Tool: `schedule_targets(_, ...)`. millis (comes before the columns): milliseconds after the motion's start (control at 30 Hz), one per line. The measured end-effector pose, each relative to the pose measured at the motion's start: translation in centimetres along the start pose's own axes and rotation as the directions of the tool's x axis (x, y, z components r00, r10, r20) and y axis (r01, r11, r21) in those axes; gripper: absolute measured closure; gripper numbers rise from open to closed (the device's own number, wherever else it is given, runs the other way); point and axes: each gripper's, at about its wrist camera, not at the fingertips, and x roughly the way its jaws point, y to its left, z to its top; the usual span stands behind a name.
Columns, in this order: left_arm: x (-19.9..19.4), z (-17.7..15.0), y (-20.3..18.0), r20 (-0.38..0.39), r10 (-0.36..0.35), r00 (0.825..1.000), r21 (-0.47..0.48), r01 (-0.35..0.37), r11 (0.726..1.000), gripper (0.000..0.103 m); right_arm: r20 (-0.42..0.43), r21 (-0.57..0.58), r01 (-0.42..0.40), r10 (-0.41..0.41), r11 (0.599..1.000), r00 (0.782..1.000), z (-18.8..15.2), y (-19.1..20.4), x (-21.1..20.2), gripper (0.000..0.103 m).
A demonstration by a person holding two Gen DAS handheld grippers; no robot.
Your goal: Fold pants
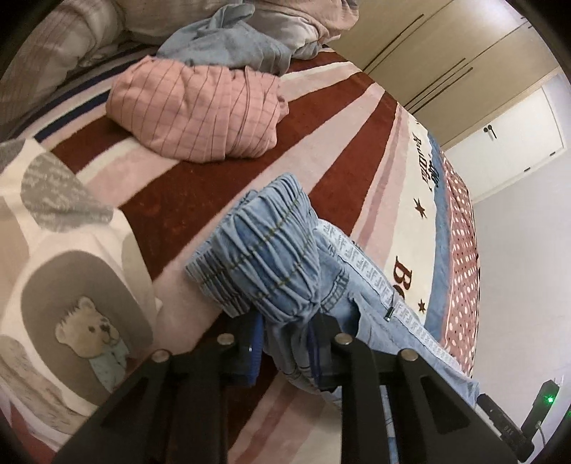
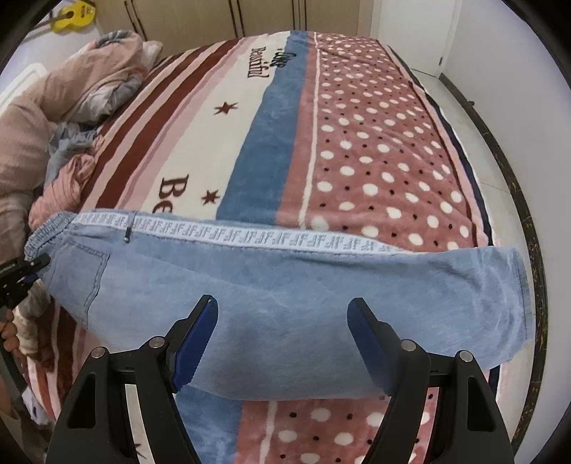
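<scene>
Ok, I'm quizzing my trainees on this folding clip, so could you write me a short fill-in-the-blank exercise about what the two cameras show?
1. The left claw is shut on the pants' elastic ____.
2. The right claw hovers over the pants with its fingers ____.
3. The pants lie on a patterned blanket whose pink part carries white ____.
4. Behind the pants, a crumpled ____ checked garment lies on the blanket.

Missing words: waistband; open; dots; pink

bed blanket [image 2: 374,142] | wardrobe [image 1: 428,53] | white door [image 1: 506,142] | yellow guitar [image 2: 73,16]
</scene>
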Motion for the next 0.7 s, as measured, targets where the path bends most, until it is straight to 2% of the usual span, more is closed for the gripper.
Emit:
schedule_targets(133,-1.8,1.0,0.0,0.035,0.017,0.999,0.031,-0.019,0.999,0.086,0.0,0.014,-0.009,0.009,1.0,1.0,0.3,0.1,-0.2,0.031)
schedule_targets(267,-3.8,3.4,0.9,0.074,0.067,0.995,0.019,-0.068,0.997,0.087,-0.007,0.026,-0.035,0.035,0.999,0.999,0.5,0.8,-0.3,0.031)
schedule_targets(433,-7.7,6.7,2.3,0.149,0.155,0.977,0.04,-0.162,0.986,0.087,-0.011,0.054,-0.08,0.081,0.995,0.997,0.6,2.1,-0.8,0.031)
schedule_targets(567,-9.9,7.8,1.9,0.177,0.17,0.97,0.099,-0.189,0.977,0.087,-0.003,0.067,-0.103,0.103,0.992,0.995,0.6,2.9,-1.5,0.031)
schedule_targets(700,-10.9,7.3,-0.1,0.18,0.16,0.971,0.177,-0.192,0.965,0.088,0.005,0.082,-0.109,0.109,0.991,0.994,0.4,2.7,-2.3,0.031)
